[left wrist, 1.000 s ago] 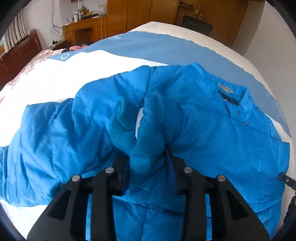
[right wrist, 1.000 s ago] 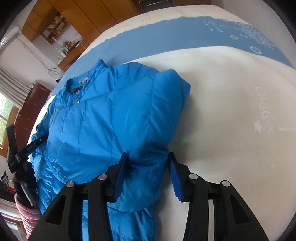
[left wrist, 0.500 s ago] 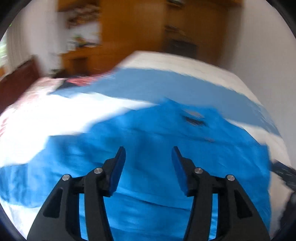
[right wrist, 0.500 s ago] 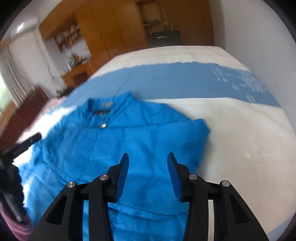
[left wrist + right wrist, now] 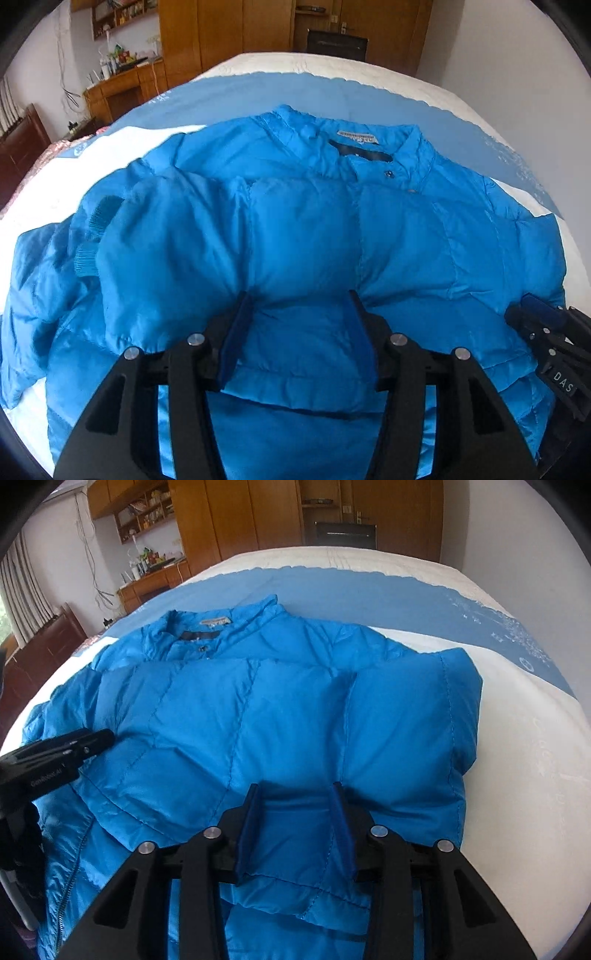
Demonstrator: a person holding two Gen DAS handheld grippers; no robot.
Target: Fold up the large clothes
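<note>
A bright blue puffer jacket (image 5: 306, 229) lies front-up on the bed, collar at the far end, both sleeves folded across its front; it also shows in the right wrist view (image 5: 280, 716). A ribbed cuff (image 5: 92, 236) shows at its left. My left gripper (image 5: 301, 299) is open, its jaws pressed into the folded sleeve fabric near the hem. My right gripper (image 5: 293, 790) is open, its jaws resting on the right part of the jacket. Each gripper shows at the edge of the other's view, the right one in the left wrist view (image 5: 532, 314), the left one in the right wrist view (image 5: 92, 740).
The bed has a white and blue cover (image 5: 517, 709). A wooden desk with clutter (image 5: 122, 81) and wooden wardrobes (image 5: 258, 513) stand beyond the far end. A dark wooden headboard (image 5: 48, 642) is at the left.
My left gripper has let go of the sleeve it held a second ago. Both grippers swung up, then came down open onto the jacket near its hem.
</note>
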